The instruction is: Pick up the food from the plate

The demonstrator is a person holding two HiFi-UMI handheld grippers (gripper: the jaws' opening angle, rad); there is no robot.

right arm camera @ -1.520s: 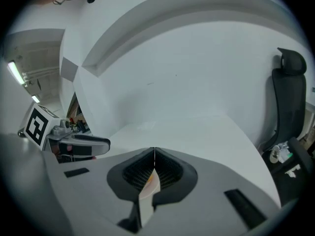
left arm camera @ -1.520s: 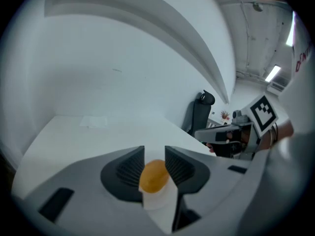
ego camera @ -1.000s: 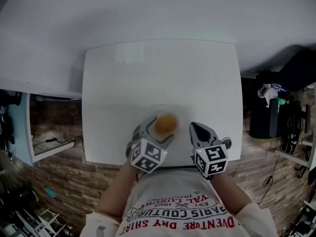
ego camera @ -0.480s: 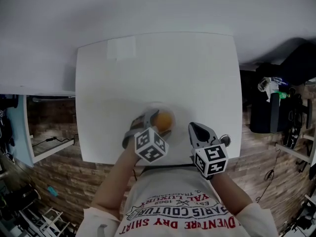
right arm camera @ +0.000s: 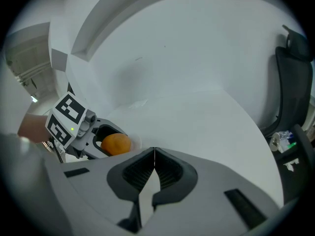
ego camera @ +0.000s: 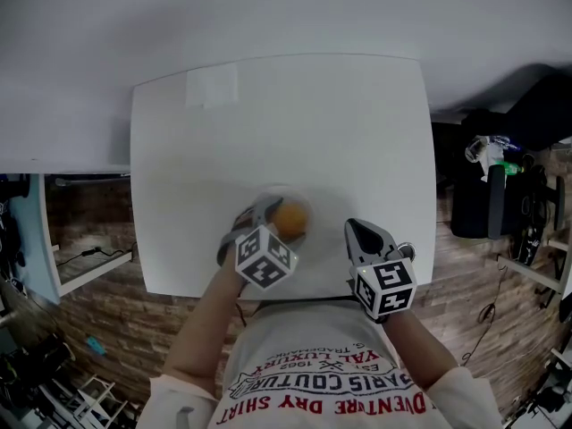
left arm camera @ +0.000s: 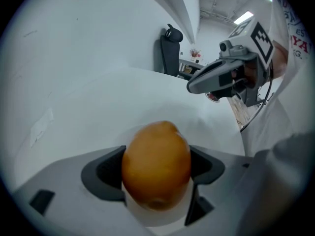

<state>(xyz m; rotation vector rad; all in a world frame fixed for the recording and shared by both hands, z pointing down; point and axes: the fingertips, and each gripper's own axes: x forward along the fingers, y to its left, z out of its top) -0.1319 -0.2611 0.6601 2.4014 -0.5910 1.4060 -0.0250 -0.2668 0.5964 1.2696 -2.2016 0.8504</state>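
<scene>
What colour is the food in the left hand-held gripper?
Orange, clearest in the left gripper view.

Counter (ego camera: 357,123): far half and both side strips open for passage. Front middle blocked by left tongs (ego camera: 277,220) clamped on orange food (left arm camera: 156,171) over plate (ego camera: 308,197). Right tongs (ego camera: 355,231), closed, sit just beside; narrow gap between.

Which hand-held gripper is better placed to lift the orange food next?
Left. The left hand-held gripper has its jaws closed on the orange food, one pad on each side. The right hand-held gripper sits off to the side of it, jaws together and empty.
</scene>
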